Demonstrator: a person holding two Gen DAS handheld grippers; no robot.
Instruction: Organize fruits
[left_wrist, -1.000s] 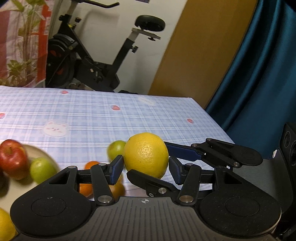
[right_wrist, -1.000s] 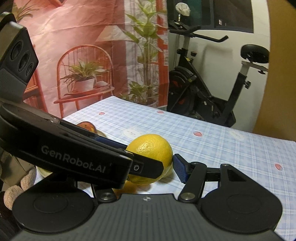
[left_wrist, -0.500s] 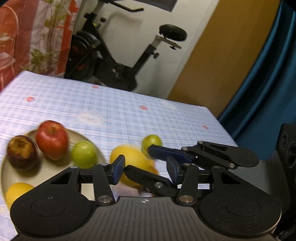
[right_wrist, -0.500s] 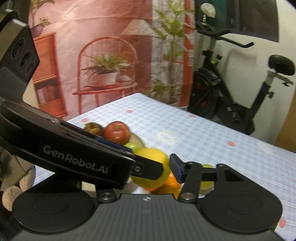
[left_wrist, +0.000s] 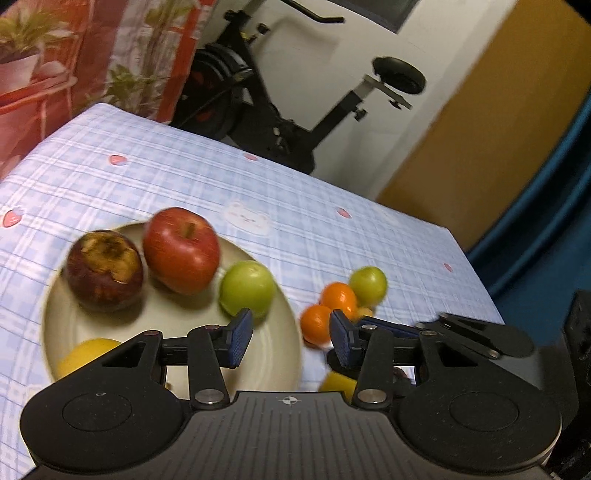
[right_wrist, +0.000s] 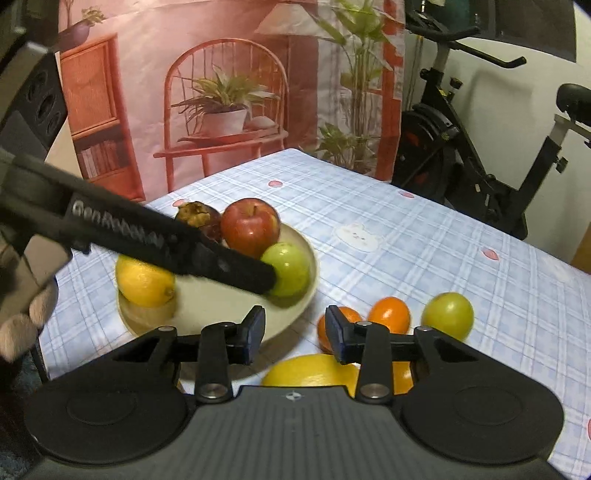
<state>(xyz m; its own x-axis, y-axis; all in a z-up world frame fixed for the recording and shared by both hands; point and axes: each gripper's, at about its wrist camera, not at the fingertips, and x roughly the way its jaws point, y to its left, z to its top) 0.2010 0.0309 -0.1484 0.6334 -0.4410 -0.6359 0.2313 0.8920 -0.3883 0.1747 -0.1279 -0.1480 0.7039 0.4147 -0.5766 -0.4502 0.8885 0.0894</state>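
Observation:
A cream plate (left_wrist: 273, 354) (right_wrist: 207, 302) holds a red apple (left_wrist: 181, 249) (right_wrist: 250, 226), a dark damaged fruit (left_wrist: 103, 269) (right_wrist: 197, 216), a green fruit (left_wrist: 246, 288) (right_wrist: 290, 269) and a lemon (left_wrist: 86, 354) (right_wrist: 144, 280). On the cloth beside it lie two oranges (left_wrist: 338, 297) (right_wrist: 389, 314), a second green fruit (left_wrist: 368, 284) (right_wrist: 447, 315) and a large yellow citrus (right_wrist: 310, 371) (left_wrist: 338, 382) just under both grippers. My left gripper (left_wrist: 291, 341) is open and empty above the plate's right rim. My right gripper (right_wrist: 295, 334) is open and empty above the citrus.
The table has a blue checked cloth (right_wrist: 406, 229). An exercise bike (left_wrist: 280, 107) stands behind its far edge, a printed backdrop (right_wrist: 221, 92) to the left and a blue curtain (left_wrist: 546, 236) to the right. The left gripper's body (right_wrist: 147, 236) crosses the right wrist view.
The large yellow citrus was held up between the grippers; now it lies on the cloth by the plate. Both grippers have let go and drawn back and up.

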